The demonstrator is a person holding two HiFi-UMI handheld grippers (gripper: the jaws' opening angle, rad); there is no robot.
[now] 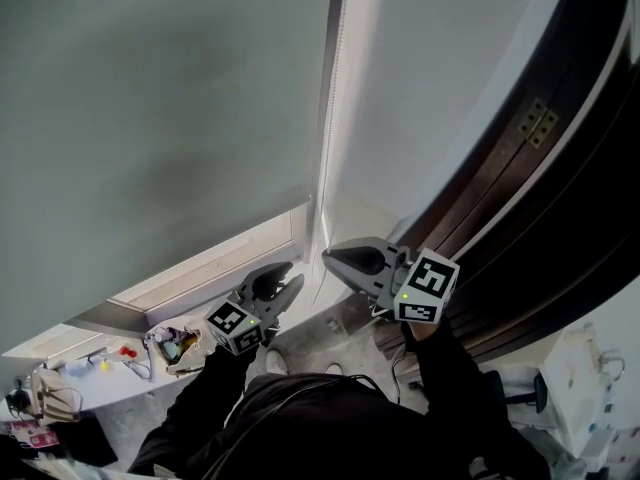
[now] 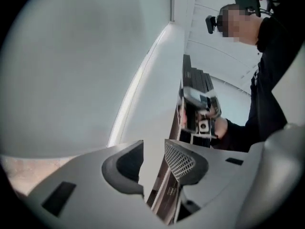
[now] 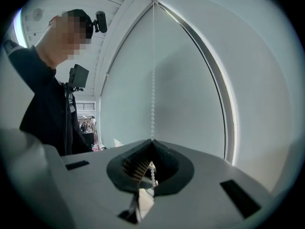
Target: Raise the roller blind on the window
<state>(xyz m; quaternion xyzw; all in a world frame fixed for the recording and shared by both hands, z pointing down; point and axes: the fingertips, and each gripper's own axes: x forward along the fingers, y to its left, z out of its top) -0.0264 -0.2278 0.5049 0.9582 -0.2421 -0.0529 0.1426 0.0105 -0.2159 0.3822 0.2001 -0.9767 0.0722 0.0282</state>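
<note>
The right gripper has its fingers pressed together on the bead chain, which runs up beside the lowered roller blind; the top of both is cut off. Just beside it, the left gripper has its fingers spread, pinching nothing.

Head view: mounted on the person's head, facing steeply down toward the roller blind, at middle range.

Left gripper view: rides the left gripper and looks along its jaws up the blind's edge — and across to the right gripper.

Right gripper view: close on the bead chain, facing the blind.

All three views share the blind.
</note>
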